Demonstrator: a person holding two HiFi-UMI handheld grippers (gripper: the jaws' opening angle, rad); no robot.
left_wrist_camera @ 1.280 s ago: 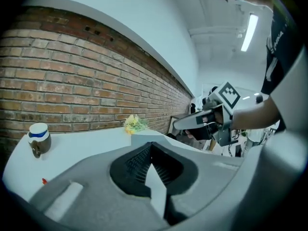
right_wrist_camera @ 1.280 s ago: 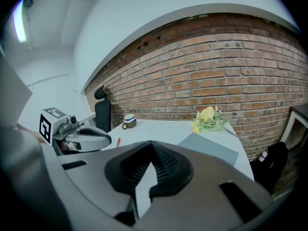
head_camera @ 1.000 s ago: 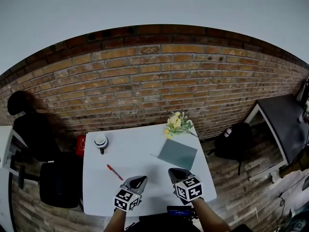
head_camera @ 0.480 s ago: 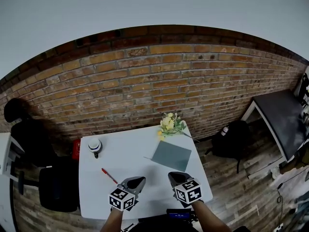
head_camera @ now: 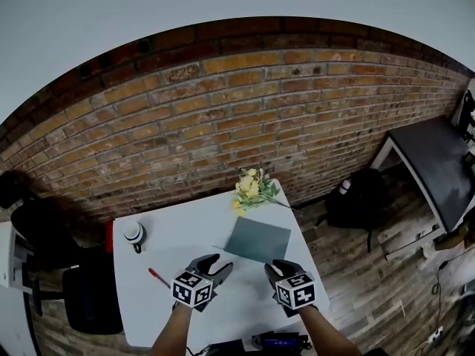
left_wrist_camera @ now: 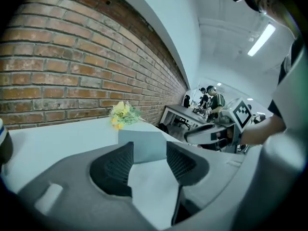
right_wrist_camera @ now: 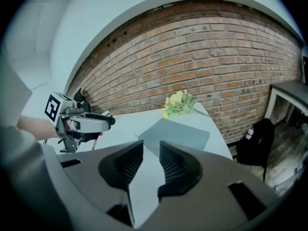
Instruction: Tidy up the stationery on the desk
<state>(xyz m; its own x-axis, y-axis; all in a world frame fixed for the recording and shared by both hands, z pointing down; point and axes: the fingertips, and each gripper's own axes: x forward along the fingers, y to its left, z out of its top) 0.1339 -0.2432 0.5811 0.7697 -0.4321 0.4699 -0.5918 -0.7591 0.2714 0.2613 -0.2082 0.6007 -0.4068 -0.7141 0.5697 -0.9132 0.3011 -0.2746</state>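
Observation:
A grey notebook [head_camera: 257,239] lies flat on the white desk [head_camera: 159,251], near its far right. A red pen [head_camera: 158,277] lies at the left of the desk, and a white cup-shaped holder [head_camera: 133,233] stands beyond it. My left gripper [head_camera: 215,265] hovers over the desk's near middle, open and empty, pointing at the notebook [left_wrist_camera: 142,146]. My right gripper [head_camera: 279,268] hovers just right of it, jaws a narrow gap apart with nothing between them. In the right gripper view the notebook [right_wrist_camera: 175,134] lies just ahead and the left gripper [right_wrist_camera: 103,121] is at the left.
A bunch of yellow flowers [head_camera: 252,188] lies at the desk's far edge against the brick wall. A black backpack [head_camera: 356,202] sits on the floor to the right, beside a dark table [head_camera: 438,176]. A black chair [head_camera: 89,295] stands left of the desk.
Both grippers have moved forward over the desk toward the notebook. The left gripper has turned to the right and its jaws look wider apart. The head view has shifted.

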